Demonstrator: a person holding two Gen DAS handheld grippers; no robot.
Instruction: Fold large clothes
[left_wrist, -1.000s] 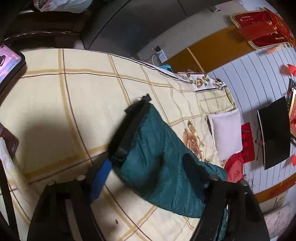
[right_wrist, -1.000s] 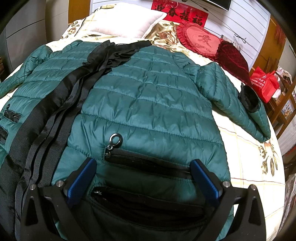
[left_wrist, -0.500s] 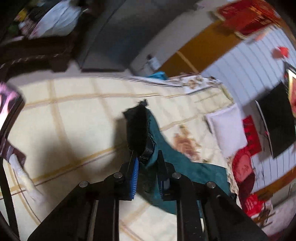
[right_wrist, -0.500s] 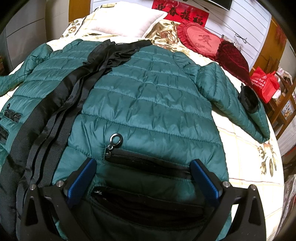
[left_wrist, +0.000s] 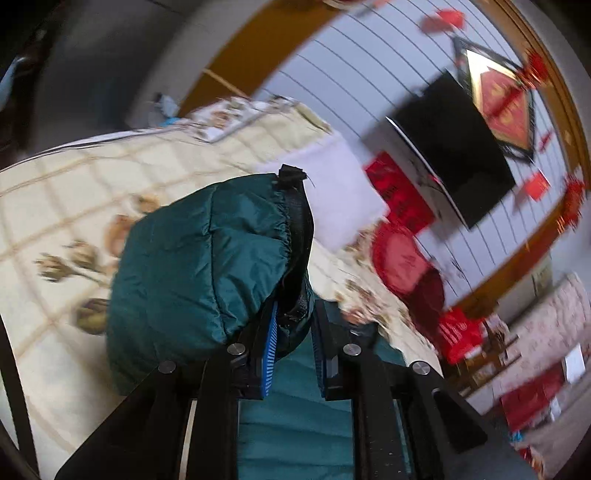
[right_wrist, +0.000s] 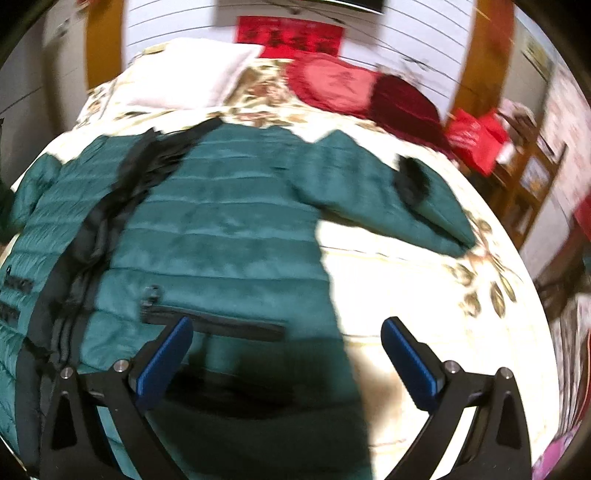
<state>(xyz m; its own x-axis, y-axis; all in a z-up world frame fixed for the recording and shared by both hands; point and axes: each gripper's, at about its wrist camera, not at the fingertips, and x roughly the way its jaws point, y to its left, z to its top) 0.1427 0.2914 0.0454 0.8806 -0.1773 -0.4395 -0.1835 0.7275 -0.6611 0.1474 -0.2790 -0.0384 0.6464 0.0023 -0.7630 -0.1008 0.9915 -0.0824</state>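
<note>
Left gripper (left_wrist: 291, 343) clamps the jacket (right_wrist: 221, 229) sleeve cuff (left_wrist: 295, 229); right gripper (right_wrist: 284, 354) released above the hem; pillow (right_wrist: 192, 81) and cushion (right_wrist: 332, 88) beyond on the bed (right_wrist: 424, 288).

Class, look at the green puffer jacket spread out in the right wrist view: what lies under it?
The green puffer jacket lies on a cream bedspread with floral print, visible around it. Whatever is beneath the jacket's body is covered and cannot be seen.

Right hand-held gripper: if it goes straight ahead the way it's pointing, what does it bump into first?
Probably the green puffer jacket. The right hand-held gripper is open, pointing over the jacket's hem and right edge, with the bedspread just beside it. The picture is blurred, so depth is uncertain.
</note>
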